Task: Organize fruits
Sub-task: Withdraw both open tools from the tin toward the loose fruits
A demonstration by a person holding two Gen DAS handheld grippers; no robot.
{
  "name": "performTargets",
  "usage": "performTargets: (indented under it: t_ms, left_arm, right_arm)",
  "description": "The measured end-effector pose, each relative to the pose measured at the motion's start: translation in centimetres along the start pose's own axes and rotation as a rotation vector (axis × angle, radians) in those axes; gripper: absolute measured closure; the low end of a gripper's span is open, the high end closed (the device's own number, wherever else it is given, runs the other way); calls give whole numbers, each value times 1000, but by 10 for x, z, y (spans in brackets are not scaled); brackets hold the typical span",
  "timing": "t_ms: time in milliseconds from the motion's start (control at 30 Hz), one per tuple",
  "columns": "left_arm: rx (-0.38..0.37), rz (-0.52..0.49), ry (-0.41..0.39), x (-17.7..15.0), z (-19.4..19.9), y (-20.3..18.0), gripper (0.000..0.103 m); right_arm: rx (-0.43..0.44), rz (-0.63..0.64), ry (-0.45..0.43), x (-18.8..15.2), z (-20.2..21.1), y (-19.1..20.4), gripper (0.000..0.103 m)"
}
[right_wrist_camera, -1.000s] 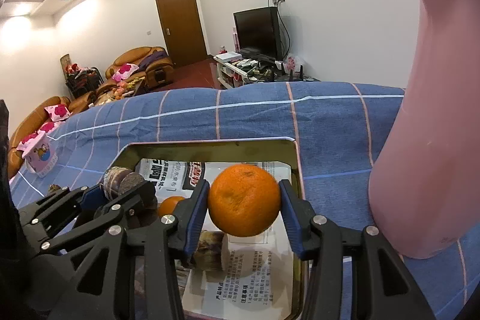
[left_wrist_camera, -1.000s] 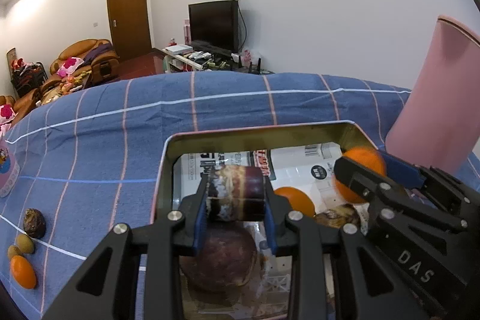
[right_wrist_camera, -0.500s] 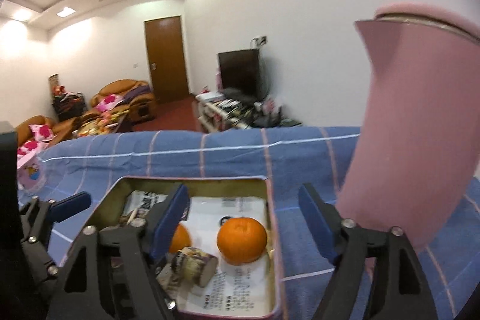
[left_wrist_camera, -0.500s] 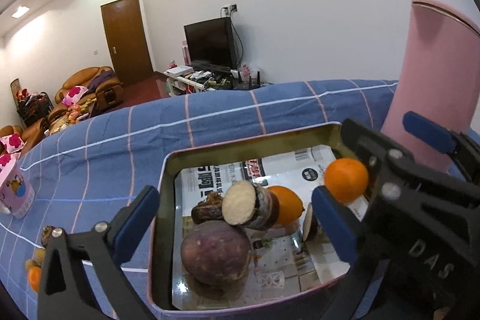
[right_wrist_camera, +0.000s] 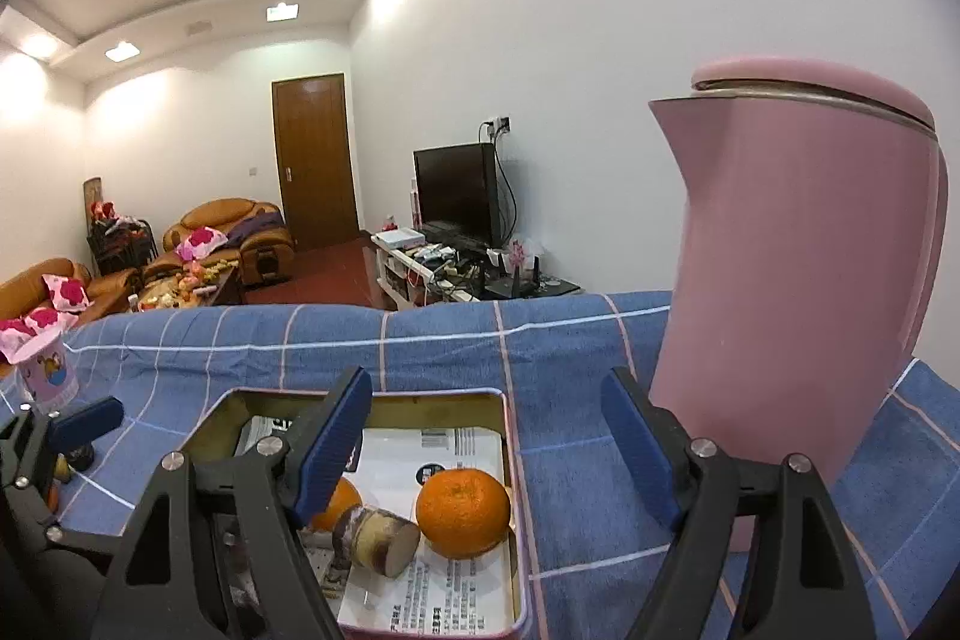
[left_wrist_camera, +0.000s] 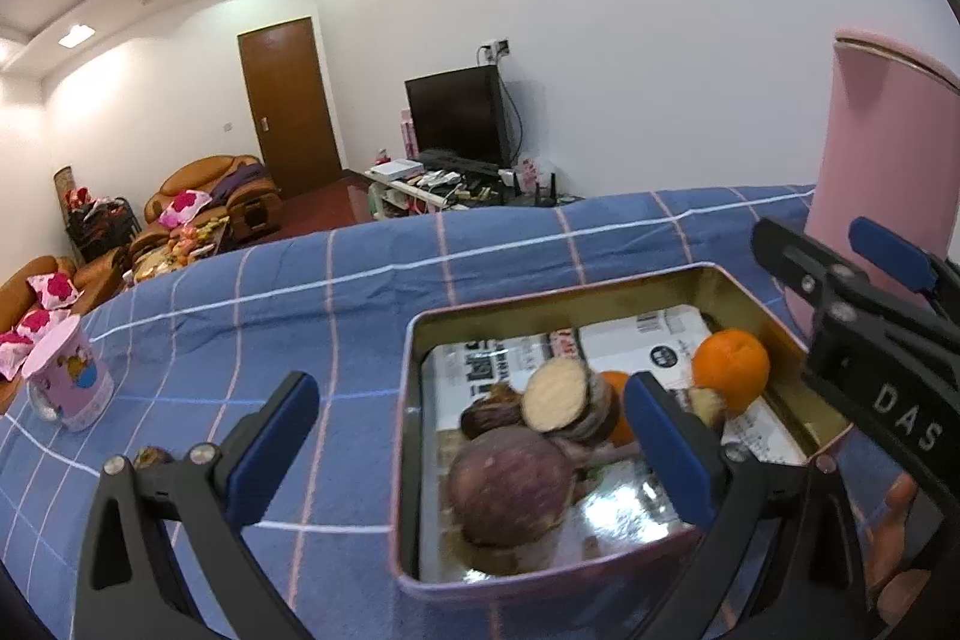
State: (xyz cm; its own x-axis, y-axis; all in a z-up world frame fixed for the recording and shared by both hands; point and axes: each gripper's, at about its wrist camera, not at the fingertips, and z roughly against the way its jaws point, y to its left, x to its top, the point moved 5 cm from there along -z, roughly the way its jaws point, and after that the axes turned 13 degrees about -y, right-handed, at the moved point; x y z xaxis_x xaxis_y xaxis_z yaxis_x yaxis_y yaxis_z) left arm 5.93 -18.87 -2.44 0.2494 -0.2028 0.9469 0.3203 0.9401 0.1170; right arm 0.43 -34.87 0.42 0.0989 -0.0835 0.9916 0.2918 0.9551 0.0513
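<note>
A pink metal tin (left_wrist_camera: pixel 414 340) (right_wrist_camera: pixel 507 418) lined with newspaper sits on the blue checked cloth. Inside lie a round purple fruit (left_wrist_camera: pixel 510 484), a cut sugarcane piece (left_wrist_camera: pixel 561 397) (right_wrist_camera: pixel 378 535), an orange (left_wrist_camera: pixel 731 361) (right_wrist_camera: pixel 463 505) and a smaller orange (left_wrist_camera: pixel 618 415) (right_wrist_camera: pixel 336 505), half hidden. My left gripper (left_wrist_camera: pixel 474 451) stands wide open above the tin's left wall, holding nothing. My right gripper (right_wrist_camera: pixel 489 448) is open over the tin's right wall, also with nothing between its fingers; it shows at the right edge of the left wrist view.
A tall pink kettle (right_wrist_camera: pixel 798 292) (left_wrist_camera: pixel 882 172) stands right of the tin, close to the right gripper. A pink printed cup (left_wrist_camera: pixel 66 379) (right_wrist_camera: pixel 45 370) stands far left on the cloth. Small fruits (right_wrist_camera: pixel 66 463) lie on the cloth left of the tin.
Both grippers opened and let go: the sugarcane piece and the orange dropped into the tin. Both grippers then drew back and rose a little; the left one shifted left.
</note>
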Motion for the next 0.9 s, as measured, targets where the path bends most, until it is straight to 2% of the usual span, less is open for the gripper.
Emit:
performTargets:
  t_ms: [433,700,900]
  left_arm:
    - [-9,1,22,-12,19,17,0]
    - [-12,-18,34,-22,34,37,0]
    - [6,1,61,-29,38,67,0]
  right_arm:
    - [-36,-19,37,-8,20,9,23]
    - [-18,-110,96,-20,33,16,23]
    - [16,-98,118,-25,39,42,23]
